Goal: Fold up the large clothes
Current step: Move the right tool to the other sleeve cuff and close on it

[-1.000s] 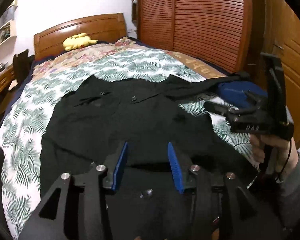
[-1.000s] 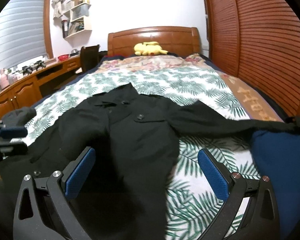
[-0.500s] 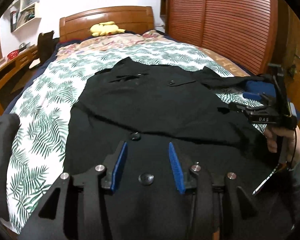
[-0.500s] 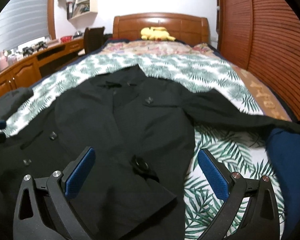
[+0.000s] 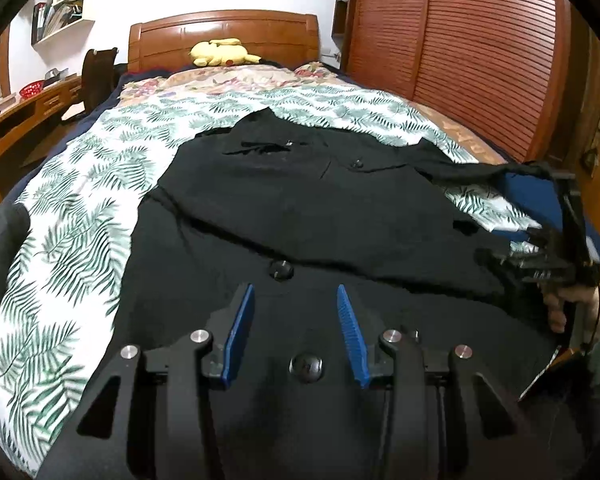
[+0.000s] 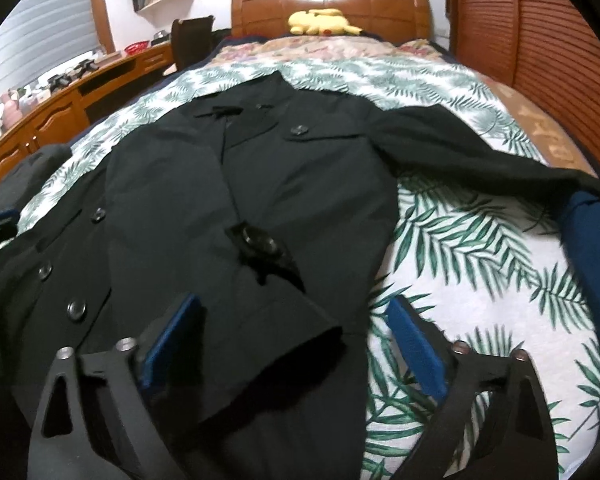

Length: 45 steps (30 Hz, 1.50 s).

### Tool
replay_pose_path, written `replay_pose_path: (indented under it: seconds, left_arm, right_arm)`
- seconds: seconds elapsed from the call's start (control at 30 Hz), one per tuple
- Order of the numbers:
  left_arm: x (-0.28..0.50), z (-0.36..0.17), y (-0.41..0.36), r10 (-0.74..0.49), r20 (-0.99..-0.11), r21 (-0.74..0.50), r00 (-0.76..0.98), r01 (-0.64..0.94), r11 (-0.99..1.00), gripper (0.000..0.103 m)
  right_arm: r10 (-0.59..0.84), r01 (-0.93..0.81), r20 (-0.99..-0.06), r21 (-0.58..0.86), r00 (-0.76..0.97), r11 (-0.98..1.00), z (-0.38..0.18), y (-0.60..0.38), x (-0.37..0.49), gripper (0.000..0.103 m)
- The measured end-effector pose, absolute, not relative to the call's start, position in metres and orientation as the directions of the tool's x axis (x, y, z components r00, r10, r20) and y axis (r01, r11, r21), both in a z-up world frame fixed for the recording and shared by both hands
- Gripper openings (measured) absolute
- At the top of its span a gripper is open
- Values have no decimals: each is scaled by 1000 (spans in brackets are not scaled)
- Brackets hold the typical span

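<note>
Coat lies spread on the leaf-print bed, a plush toy at the headboard. Left tongs gape partly above it, holding nothing; right tongs, just narrowing, straddle its cuff ungripped.

no readable text, gold marks on the bed's brown border illegible

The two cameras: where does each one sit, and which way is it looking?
Left wrist: on the left gripper, looking down the bed over the black coat toward the headboard; its open blue pads and the right hand show.
Right wrist: on the right gripper, facing likewise; its jaws, just closing, straddle a sleeve cuff without pressing it.
Shared: coat, bed, headboard, yellow plush.
</note>
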<state>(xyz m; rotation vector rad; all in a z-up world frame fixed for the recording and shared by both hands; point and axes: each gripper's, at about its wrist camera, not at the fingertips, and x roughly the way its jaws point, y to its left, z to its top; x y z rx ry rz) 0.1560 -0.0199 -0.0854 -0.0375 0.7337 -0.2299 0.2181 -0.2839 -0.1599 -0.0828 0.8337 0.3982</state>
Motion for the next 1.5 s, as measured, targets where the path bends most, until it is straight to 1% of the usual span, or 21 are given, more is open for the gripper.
replay_pose_path:
  seconds: [0.03, 0.07, 0.13, 0.17, 0.23, 0.27, 0.3, 0.33, 0.4, 0.53, 0.73, 0.77, 0.87, 0.93, 0.97, 1.0, 1.03, 1.13, 1.33, 1.4, 1.5]
  left_arm:
    - [159, -85, -21, -223, -655, -114, 722, 198, 974, 41]
    - [166, -82, -23, -226, -645, -111, 730, 203, 973, 41]
    - [177, -78, -28, -229, -628, -103, 744, 211, 972, 41]
    - [183, -76, -30, -232, -621, -105, 748, 215, 971, 41]
    - [193, -73, -32, -243, -609, -109, 755, 223, 969, 41]
    - [201, -70, -35, -249, -601, -110, 760, 229, 967, 41]
    - [205, -69, -36, -251, -596, -110, 762, 232, 967, 41]
    - [212, -67, -39, -255, -590, -108, 766, 238, 965, 41]
    - [222, -67, -44, -263, -583, -105, 769, 250, 963, 41]
    - [236, -70, -54, -277, -574, -104, 770, 267, 958, 41]
    - [246, -91, -60, -277, -585, -91, 763, 277, 957, 41]
    - [246, -95, -60, -274, -588, -89, 761, 276, 957, 41]
    - [248, -106, -58, -279, -603, -95, 747, 279, 955, 41]
    - [246, -109, -57, -283, -605, -102, 744, 281, 954, 41]
    - [245, -110, -58, -286, -603, -104, 745, 283, 954, 41]
    - [245, -110, -58, -289, -600, -106, 746, 284, 953, 41]
    - [243, -110, -58, -292, -594, -108, 750, 285, 952, 41]
    - [240, -111, -58, -296, -583, -109, 757, 288, 951, 41]
    - [237, -114, -60, -294, -575, -97, 764, 293, 951, 41]
    - [236, -114, -61, -289, -570, -89, 769, 292, 952, 41]
    - [234, -115, -62, -282, -567, -78, 774, 290, 954, 41]
  right_arm:
    - [308, -377, -737, 78, 601, 923, -161, -282, 218, 74]
    - [299, -378, -739, 66, 603, 924, -162, -281, 217, 70]
    - [289, -377, -737, 51, 610, 925, -161, -280, 215, 50]
    - [284, -374, -734, 44, 617, 926, -160, -280, 214, 44]
    - [277, -374, -728, 30, 627, 927, -156, -281, 211, 26]
    - [277, -377, -723, 25, 633, 926, -153, -279, 211, 21]
    - [272, -377, -715, 13, 644, 926, -149, -279, 210, 12]
    - [269, -376, -704, 3, 658, 927, -145, -279, 208, 10]
    - [267, -363, -684, 3, 679, 932, -137, -282, 207, 9]
    - [242, -326, -662, -4, 710, 945, -127, -290, 205, 8]
    - [216, -320, -694, -22, 687, 947, -141, -289, 206, 8]
    - [220, -323, -692, -21, 687, 946, -142, -288, 206, 10]
    - [213, -308, -702, -9, 680, 952, -140, -291, 207, 22]
    - [213, -299, -702, 0, 680, 954, -137, -295, 208, 37]
    - [211, -295, -699, 0, 683, 955, -133, -298, 208, 41]
    - [206, -290, -697, -3, 687, 957, -129, -302, 209, 50]
    - [199, -283, -695, -7, 691, 959, -125, -306, 210, 56]
    - [177, -258, -683, -18, 708, 966, -113, -320, 215, 60]
    - [82, -180, -667, -79, 740, 980, -85, -363, 241, 69]
    - [31, -135, -669, -104, 743, 985, -77, -382, 256, 72]
    - [-42, -59, -673, -126, 738, 990, -67, -417, 277, 72]
